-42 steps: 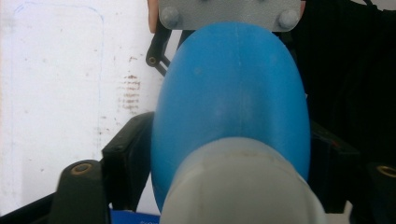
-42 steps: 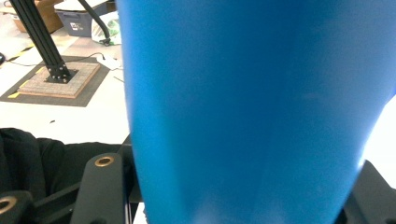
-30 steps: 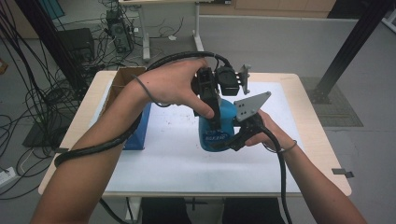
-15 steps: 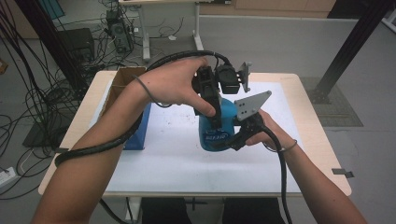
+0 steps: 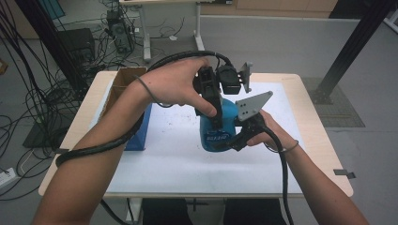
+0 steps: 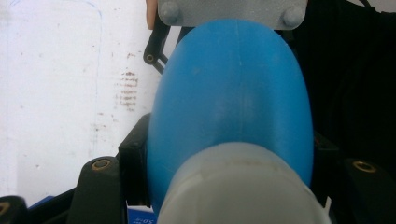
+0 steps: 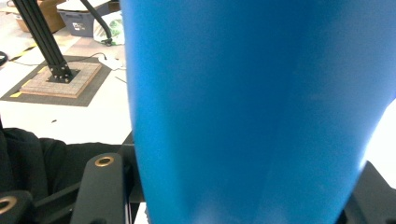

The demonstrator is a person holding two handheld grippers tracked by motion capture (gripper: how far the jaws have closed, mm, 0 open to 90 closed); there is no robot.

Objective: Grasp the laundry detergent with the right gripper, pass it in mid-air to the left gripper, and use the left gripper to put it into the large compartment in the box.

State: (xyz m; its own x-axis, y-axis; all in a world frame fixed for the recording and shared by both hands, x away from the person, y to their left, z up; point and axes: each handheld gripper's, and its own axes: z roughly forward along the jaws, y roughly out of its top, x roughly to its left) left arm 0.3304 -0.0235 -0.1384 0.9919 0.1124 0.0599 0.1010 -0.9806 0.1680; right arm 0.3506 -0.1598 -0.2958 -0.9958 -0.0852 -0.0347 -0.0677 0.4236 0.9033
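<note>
Right gripper (image 5: 224, 140), coming in from about 4 o'clock, has its jaws clamped on the lower body of the blue bottle (image 5: 220, 126), which stands upright mid-table on the white mat (image 5: 178, 159). Left gripper (image 5: 212, 105) drops in from 12 o'clock and pinches the bottle's whitish cap (image 6: 243, 186). Further back at 10 o'clock sits a cardboard box (image 5: 123, 82).

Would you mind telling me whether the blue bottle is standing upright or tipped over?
Upright. The blue bottle stands on its base on the table, white cap uppermost, with the left gripper on top and the right gripper at its side.
</note>
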